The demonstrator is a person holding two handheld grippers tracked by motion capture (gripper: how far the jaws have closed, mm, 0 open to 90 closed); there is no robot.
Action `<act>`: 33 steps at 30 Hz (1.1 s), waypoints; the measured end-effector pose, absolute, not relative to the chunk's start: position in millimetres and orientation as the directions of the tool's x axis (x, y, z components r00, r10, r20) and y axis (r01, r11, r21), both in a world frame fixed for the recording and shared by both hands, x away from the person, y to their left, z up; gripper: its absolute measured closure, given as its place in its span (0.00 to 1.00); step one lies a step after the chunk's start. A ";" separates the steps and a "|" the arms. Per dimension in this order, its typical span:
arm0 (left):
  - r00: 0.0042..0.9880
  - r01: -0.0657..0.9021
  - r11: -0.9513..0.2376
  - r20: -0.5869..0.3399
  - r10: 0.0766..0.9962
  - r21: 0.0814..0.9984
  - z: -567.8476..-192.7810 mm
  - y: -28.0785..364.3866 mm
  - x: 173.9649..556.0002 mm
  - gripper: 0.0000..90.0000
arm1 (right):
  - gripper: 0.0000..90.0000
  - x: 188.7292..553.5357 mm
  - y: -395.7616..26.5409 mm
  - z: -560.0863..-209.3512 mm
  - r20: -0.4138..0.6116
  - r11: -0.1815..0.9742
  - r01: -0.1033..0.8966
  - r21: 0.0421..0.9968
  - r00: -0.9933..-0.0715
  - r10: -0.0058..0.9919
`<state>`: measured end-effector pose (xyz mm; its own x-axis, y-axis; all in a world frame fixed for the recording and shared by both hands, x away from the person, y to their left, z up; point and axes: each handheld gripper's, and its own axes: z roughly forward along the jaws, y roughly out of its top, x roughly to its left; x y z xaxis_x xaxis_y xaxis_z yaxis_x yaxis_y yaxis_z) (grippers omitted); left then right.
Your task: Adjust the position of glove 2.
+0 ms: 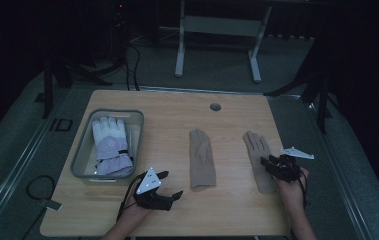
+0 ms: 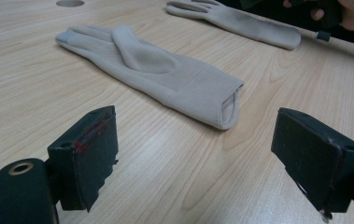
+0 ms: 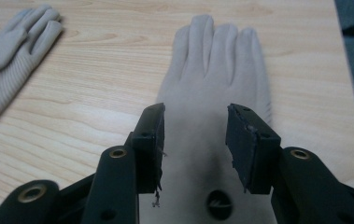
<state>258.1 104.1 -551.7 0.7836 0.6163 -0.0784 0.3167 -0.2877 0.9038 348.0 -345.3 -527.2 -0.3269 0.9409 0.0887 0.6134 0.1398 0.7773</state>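
1. Pinching only the top layer of cloth is the likeliest slip: the right gripper (image 1: pixel 277 167) sits over the palm of the right-hand beige glove (image 1: pixel 258 157), and if its jaws close on flat fabric they may gather a thin fold that pulls free on lifting, or simply skid along the wooden table (image 1: pixel 172 110).
2. Dragging is a second risk. The glove lies limp and flat, so a sideways pull could bunch it or slide it toward the table's near right edge, which is close by.
3. Snagging could follow too, I judge: the pads look frayed, with loose threads hanging from the left-side pad in the right gripper view, and knit cloth may catch on them at release.
4. The right gripper's jaws stand partly open, a moderate gap, straddling the glove's palm below the fingers (image 3: pixel 212 70). They hold nothing; whether the tips touch the cloth I cannot tell.
5. The left gripper (image 1: pixel 169 184) has its jaws spread wide and empty, low over bare wood, aimed at the cuff end of the middle beige glove (image 2: pixel 165 79), near it but apart.
6. That middle glove lies at the table's centre, fingers pointing away from the person; the other lies well to its right.
7. A white and lilac padded glove (image 1: pixel 111 147) rests inside the grey bin (image 1: pixel 79 160) at the table's left, untouched.
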 end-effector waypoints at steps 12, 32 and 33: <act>0.784 0.321 -0.287 -0.083 0.616 0.903 -552.4 104.8 258.5 0.17 | 0.63 365.7 -366.7 -527.8 -0.012 0.302 0.540 0.786 -0.476 0.880; 0.789 0.320 -0.301 -0.077 0.610 0.898 -554.4 103.8 258.1 0.17 | 0.86 373.3 -358.9 -553.7 -0.005 0.323 0.572 0.754 -0.487 0.873; 0.788 0.321 -0.299 -0.078 0.610 0.898 -554.3 103.7 257.9 0.17 | 0.87 372.6 -358.4 -553.9 0.000 0.312 0.576 0.756 -0.476 0.879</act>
<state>257.9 103.7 -554.3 0.7885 0.6101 -0.0783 0.3210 -0.2995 0.8985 372.6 -358.4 -553.9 -0.4759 0.8795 -0.0001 0.5756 0.3115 0.7560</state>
